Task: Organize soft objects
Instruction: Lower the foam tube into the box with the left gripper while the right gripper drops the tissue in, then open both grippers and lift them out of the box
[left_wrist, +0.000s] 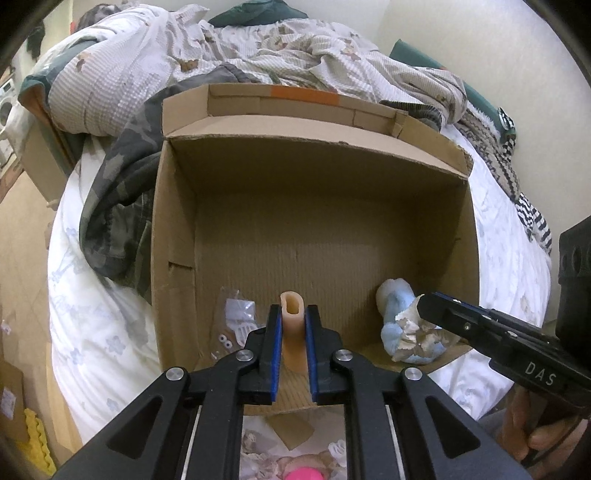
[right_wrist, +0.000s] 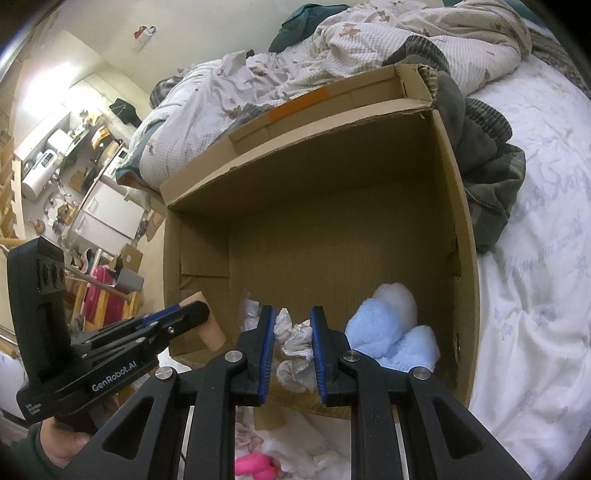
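Observation:
An open cardboard box (left_wrist: 314, 166) (right_wrist: 317, 155) stands on the bed. My left gripper (left_wrist: 293, 314) is shut on a peach soft tube (left_wrist: 293, 325) and holds it over the box's near edge; it also shows in the right wrist view (right_wrist: 173, 319). My right gripper (right_wrist: 292, 325) is shut on a crumpled silver-white wad (right_wrist: 295, 343) above the box's near side; it shows in the left wrist view (left_wrist: 424, 306) with the wad (left_wrist: 413, 332). A blue and white plush (right_wrist: 384, 332) (left_wrist: 397, 314) lies in the box's right corner.
A small clear bag of white parts (left_wrist: 238, 317) lies in the box's left corner. A camouflage garment (left_wrist: 114, 206) and a rumpled quilt (left_wrist: 258, 48) lie beside and behind the box. A pink object (right_wrist: 253, 465) lies below the grippers. Furniture clutter (right_wrist: 74, 184) fills the left.

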